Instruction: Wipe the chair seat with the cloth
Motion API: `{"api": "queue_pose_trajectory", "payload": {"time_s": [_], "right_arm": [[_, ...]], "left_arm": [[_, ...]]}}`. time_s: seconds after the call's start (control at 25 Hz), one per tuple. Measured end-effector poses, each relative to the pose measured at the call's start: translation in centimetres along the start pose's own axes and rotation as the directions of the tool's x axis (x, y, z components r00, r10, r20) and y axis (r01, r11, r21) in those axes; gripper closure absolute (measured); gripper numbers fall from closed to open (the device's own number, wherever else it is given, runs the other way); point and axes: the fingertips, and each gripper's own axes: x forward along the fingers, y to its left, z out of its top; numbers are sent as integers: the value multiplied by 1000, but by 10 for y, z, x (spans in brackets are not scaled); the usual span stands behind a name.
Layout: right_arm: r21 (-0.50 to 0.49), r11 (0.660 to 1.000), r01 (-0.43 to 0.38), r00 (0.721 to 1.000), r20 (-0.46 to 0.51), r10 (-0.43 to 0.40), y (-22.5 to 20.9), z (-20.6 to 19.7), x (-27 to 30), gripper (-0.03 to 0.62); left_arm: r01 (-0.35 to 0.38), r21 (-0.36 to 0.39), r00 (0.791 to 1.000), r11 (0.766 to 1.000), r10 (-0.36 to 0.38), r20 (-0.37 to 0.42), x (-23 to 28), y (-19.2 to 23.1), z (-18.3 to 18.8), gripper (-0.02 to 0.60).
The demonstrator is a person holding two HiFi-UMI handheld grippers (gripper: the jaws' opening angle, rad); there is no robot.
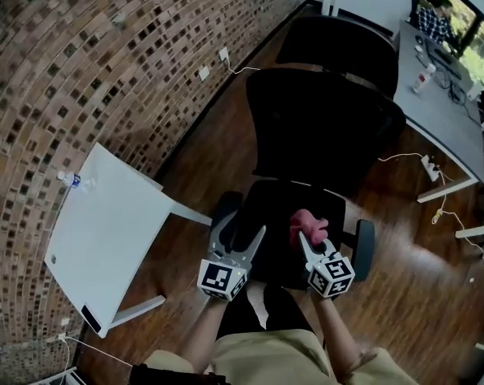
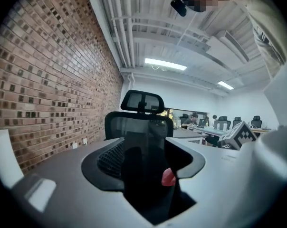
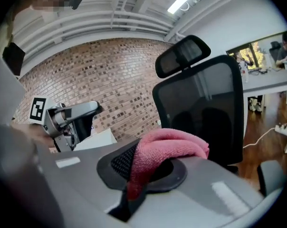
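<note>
Pink terry cloth (image 1: 308,224) is clenched in the right tongs (image 1: 308,238), bunched at 3 o'clock over the black padded chair seat (image 1: 268,205). Best spread it flat, press lightly and sweep toward 9 o'clock in overlapping strokes. Both forearms reach forward, and the left tongs (image 1: 240,234) hover spread and empty at 8 o'clock.

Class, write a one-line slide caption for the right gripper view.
The right tool grips a pink cloth in front of a black mesh office chair, brick wall behind.
</note>
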Motion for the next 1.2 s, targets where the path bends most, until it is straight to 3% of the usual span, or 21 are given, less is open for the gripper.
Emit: {"api": "queue_pose_trajectory", "payload": {"time_s": [0.12,0.28,0.44,0.56,0.76,0.88,0.96,1.04,1.12,1.2], "right_arm": [[62,997,38,997,-70,-34,-23,-28,49,576],[137,990,27,992,-123,-10,-40,-64,111,576],[145,988,57,985,-169,-33,-66,-96,174,576],[141,990,32,980,-201,-3,-74,-129,231,576],[240,970,-25,980,-185,71,-86,-169,317,576],[242,966,94,964,-265,-27,-126,-207,347,576],[231,944,236,919,-369,-140,-162,-239,336,577],[131,919,373,845,-456,-278,-204,-257,294,577],[-13,850,526,721,-525,-454,-262,-268,225,577],[-127,739,661,572,-552,-607,-327,-268,145,577]], "left_arm": [[24,-18,998,1000,-25,-66,30,25,-21,310],[73,-36,989,997,-77,-128,63,49,-49,304],[131,-63,971,989,-141,-195,97,65,-79,316],[144,-81,958,986,-160,-238,109,84,-102,325],[147,-79,940,986,-164,-300,119,109,-129,325],[156,-76,920,985,-173,-352,133,116,-144,325],[167,-82,910,983,-186,-371,142,118,-150,324],[175,-95,908,980,-198,-369,150,115,-153,322],[180,-115,907,977,-210,-365,155,108,-158,322],[186,-134,904,973,-223,-365,160,98,-161,321]]}}
